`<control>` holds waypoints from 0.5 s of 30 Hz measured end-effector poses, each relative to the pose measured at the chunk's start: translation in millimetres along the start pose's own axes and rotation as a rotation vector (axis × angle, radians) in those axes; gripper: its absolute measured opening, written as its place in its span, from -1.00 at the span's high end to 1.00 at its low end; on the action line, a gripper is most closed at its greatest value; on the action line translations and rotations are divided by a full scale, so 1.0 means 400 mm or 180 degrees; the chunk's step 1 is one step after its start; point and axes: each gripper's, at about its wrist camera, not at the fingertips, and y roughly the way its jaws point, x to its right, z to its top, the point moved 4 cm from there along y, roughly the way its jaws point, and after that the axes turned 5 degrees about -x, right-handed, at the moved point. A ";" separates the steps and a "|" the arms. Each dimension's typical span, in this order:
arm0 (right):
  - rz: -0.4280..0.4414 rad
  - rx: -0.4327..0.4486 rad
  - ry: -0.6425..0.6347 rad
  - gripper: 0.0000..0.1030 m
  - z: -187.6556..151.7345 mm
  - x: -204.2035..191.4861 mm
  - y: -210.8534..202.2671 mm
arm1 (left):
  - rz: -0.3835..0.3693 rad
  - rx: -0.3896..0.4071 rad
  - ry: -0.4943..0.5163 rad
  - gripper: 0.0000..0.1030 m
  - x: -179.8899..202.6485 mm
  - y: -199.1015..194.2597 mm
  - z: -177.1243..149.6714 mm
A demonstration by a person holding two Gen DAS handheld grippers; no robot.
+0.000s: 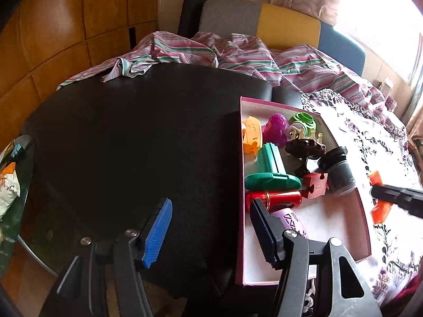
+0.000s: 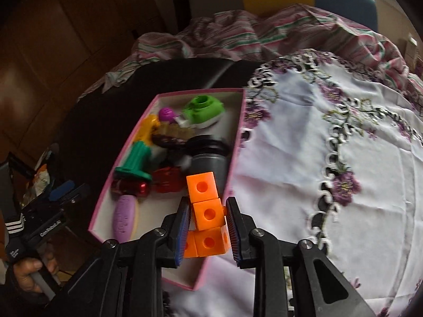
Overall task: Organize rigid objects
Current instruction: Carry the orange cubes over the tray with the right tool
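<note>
Clamped between the blue-padded fingers of the right gripper point(image 2: 207, 227) is a chain of orange plastic cubes with round holes point(image 2: 205, 211); the middle cube is pinched from both sides, one cube sits below the fingers and one projects ahead of the fingertips. The chain is held over the near right corner of the shallow pink-rimmed cardboard box point(image 2: 234, 142), whose right wall runs just ahead of the right finger. Ahead of the fingertips inside the box are seen a dark grey cylindrical jar with a black lid point(image 2: 208, 158), a red metallic can lying on its side point(image 2: 130, 187), a lilac oval piece point(image 2: 124, 216), a teal plastic stand point(image 2: 134, 162) and, farthest, a green round plastic piece point(image 2: 205, 109). To the right of the fingers spreads a white embroidered tablecloth with purple flowers point(image 2: 330, 158).

The left gripper point(image 1: 210, 233) is held with its fingers wide apart and nothing between them; its right finger overlaps the box's left wall point(image 1: 241, 158), its left finger lies over the black tabletop point(image 1: 132, 132).
</note>
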 end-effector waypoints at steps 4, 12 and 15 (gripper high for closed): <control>0.0108 -0.0150 -0.0099 0.49 -0.007 -0.089 0.068 | -0.0002 0.0003 -0.0006 -0.20 -0.006 -0.001 -0.002; 0.0038 -0.0460 -0.0042 0.48 -0.019 -0.137 0.179 | -0.0007 -0.0027 -0.0046 -0.20 -0.017 0.008 -0.005; 0.0045 -0.0481 0.0037 0.46 -0.017 -0.135 0.204 | -0.0010 -0.0057 -0.0042 -0.20 -0.017 0.015 -0.008</control>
